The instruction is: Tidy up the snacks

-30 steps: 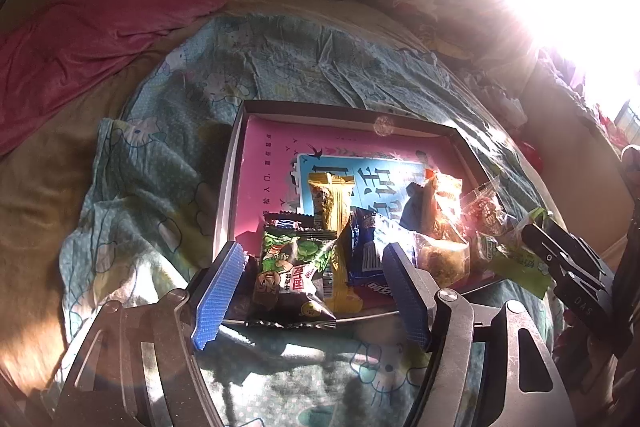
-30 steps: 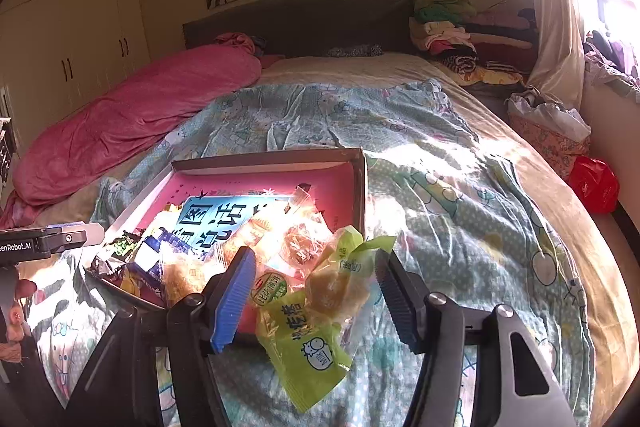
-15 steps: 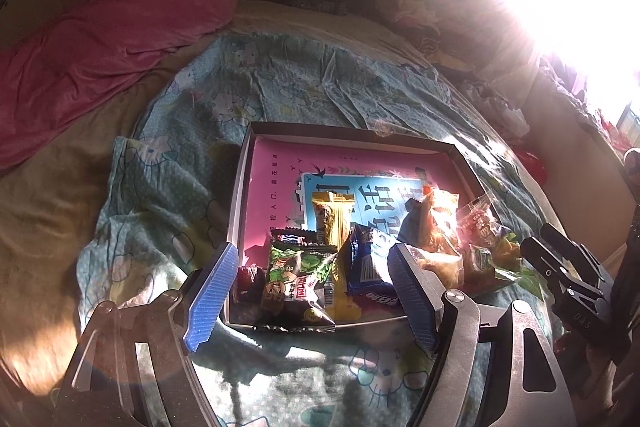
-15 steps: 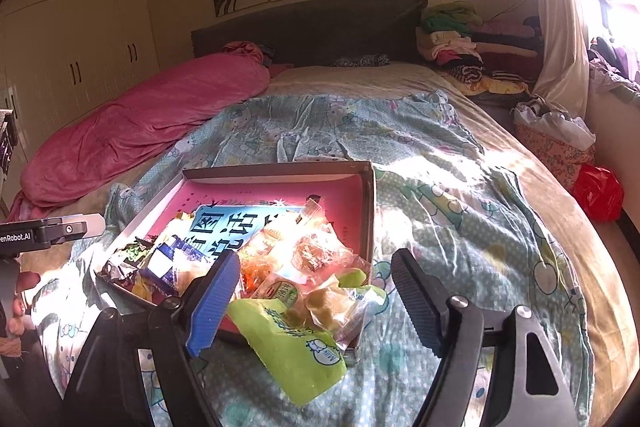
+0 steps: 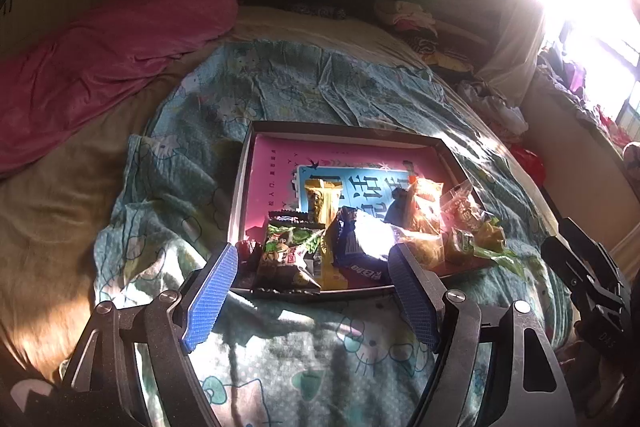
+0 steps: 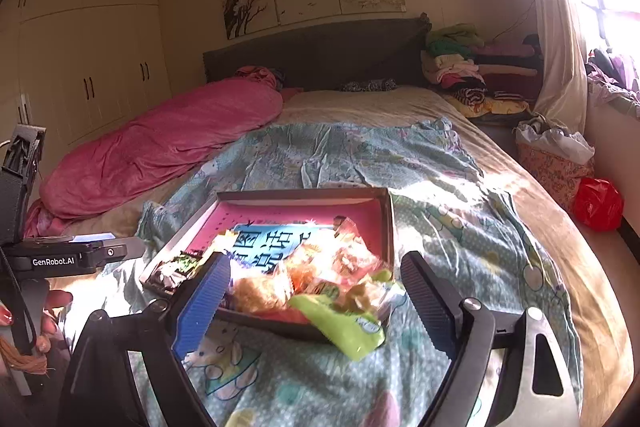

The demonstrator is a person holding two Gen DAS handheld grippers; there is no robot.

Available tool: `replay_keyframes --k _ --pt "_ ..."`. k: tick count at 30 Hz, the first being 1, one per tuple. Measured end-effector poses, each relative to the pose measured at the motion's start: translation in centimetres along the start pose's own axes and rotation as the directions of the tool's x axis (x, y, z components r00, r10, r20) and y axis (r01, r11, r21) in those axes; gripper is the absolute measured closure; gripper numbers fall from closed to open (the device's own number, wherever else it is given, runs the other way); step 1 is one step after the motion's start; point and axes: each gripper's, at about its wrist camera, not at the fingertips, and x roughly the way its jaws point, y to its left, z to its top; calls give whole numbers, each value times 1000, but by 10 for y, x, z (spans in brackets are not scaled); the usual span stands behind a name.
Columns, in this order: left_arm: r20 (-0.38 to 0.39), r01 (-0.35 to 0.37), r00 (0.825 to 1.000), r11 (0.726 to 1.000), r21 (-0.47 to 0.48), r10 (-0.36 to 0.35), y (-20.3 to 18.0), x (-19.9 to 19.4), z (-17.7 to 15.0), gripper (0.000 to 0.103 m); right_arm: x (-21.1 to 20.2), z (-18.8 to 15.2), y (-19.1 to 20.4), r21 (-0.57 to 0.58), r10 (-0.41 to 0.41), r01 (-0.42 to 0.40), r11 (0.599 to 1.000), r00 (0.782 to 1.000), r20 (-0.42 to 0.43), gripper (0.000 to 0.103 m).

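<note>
A shallow box (image 5: 344, 131) with a pink and blue bottom lies on the bed and holds several snack packets. Among them are a green-and-black pack (image 5: 286, 254), a yellow bar (image 5: 322, 201), a dark blue pack (image 5: 358, 247) and orange packs (image 5: 424, 205). A lime-green pack (image 6: 340, 323) hangs over the box's near edge. My left gripper (image 5: 312, 297) is open and empty, just short of the box. My right gripper (image 6: 316, 301) is open and empty, above the near corner of the box (image 6: 304, 194).
The box sits on a teal cartoon-print quilt (image 6: 440, 227). A pink duvet (image 6: 160, 147) lies along the left side of the bed. Folded clothes (image 6: 460, 75), a bag (image 6: 552, 163) and a red bag (image 6: 598, 203) stand at the right, under a bright window.
Both grippers have pulled back from the box and risen. The right gripper opened and let go of the lime-green pack, which now rests on the box edge.
</note>
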Motion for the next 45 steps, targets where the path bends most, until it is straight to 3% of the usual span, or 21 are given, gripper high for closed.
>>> replay_keyframes --k 3,8,15,21,45 --pt "-20 -3 1000 1000 -2 3 -6 -7 -17 24 1 -14 12 16 -13 15 1000 995 -95 3" --pt "-58 -9 998 1000 -11 9 -12 -12 -44 24 0 -35 15 58 -42 54 997 980 -192 3" --pt "-83 -25 996 1000 -3 25 -14 -13 -54 24 -13 -40 17 62 -64 75 995 984 -167 3" --pt "-86 -17 996 1000 -6 16 -14 -15 -55 24 -14 -42 28 66 -29 42 997 982 -188 3" --pt "-87 -36 996 999 1 36 -15 -16 -54 24 -8 -47 24 71 -43 59 996 977 -208 3"
